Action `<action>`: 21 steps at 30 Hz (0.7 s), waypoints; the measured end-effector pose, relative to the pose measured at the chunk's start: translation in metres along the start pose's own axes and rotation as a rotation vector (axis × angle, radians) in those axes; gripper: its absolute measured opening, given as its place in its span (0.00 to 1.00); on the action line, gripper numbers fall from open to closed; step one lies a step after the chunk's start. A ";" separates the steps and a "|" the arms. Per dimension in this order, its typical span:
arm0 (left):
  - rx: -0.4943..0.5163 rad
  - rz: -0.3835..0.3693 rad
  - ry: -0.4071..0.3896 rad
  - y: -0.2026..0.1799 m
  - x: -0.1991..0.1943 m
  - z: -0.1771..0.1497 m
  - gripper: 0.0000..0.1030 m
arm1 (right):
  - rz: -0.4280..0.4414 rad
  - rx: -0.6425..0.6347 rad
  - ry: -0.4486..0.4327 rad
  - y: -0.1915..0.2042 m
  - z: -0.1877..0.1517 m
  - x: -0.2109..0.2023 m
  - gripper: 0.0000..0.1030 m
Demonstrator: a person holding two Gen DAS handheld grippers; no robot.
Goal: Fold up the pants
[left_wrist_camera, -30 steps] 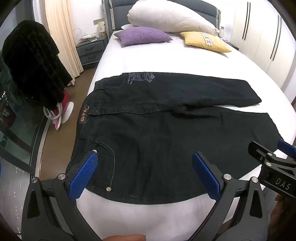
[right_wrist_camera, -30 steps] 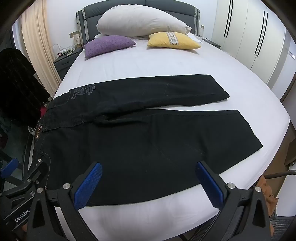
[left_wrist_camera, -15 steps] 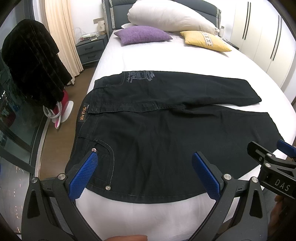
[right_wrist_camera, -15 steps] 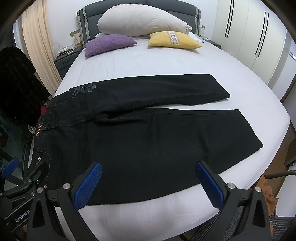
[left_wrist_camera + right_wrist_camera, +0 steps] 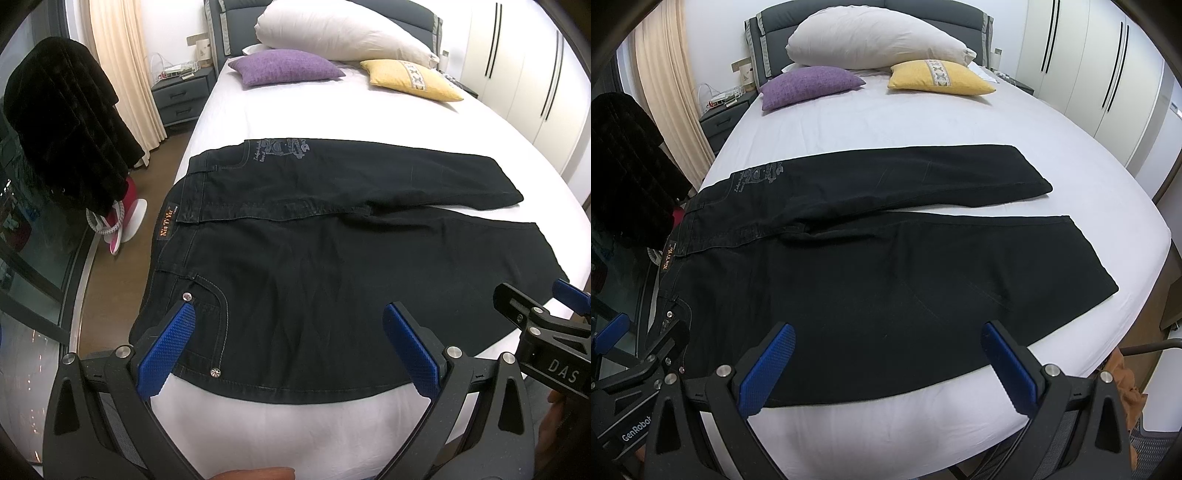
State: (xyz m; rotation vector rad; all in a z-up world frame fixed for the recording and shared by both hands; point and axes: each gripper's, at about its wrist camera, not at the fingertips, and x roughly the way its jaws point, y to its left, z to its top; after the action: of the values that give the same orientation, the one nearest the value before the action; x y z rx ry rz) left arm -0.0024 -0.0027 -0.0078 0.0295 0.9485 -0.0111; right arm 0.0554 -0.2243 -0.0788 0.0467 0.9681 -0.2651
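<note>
Pants lie flat across the bed, waistband at the left by the bed edge, both legs running right. Far leg is a bit apart from the near leg, w/ a strip of white sheet showing between the cuffs. Nothing folded yet, I judge.

My left hand-held gripper hangs over the near hip/pocket area, fingers wide apart, holding nothing. My right hand-held gripper sits over the near edge of the near leg, also wide apart and empty. Neither pad looks to be touching cloth, though I can't be sure from these angles.

Risks from here, as I read it:
- Denim looks thick and stiff. If I pinch only the top layer at the near hem, the bottom layer stays down and the fold comes out skewed.
- Near edge runs close to the bed's near edge. If I drag rather than lift, the pants prob slide toward me and off the mattress.
- Waistband end hangs near the left edge; a pull to the left could tip it over onto the floor.
- If the two grippers lift at uneven height or speed, the leg twists and the seams don't line up on the far leg.
- Crotch area is bunched; folding over it w/o smoothing likely leaves a lump.
- Grippers sit close together, so crossing paths risks a knock.
</note>
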 end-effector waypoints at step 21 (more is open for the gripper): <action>-0.005 -0.005 0.003 0.003 0.004 -0.003 1.00 | 0.000 0.001 0.005 0.001 0.000 0.002 1.00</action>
State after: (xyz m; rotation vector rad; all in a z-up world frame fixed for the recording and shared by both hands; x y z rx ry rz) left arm -0.0023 0.0003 -0.0129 0.0230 0.9513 -0.0130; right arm 0.0566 -0.2236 -0.0804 0.0485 0.9733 -0.2653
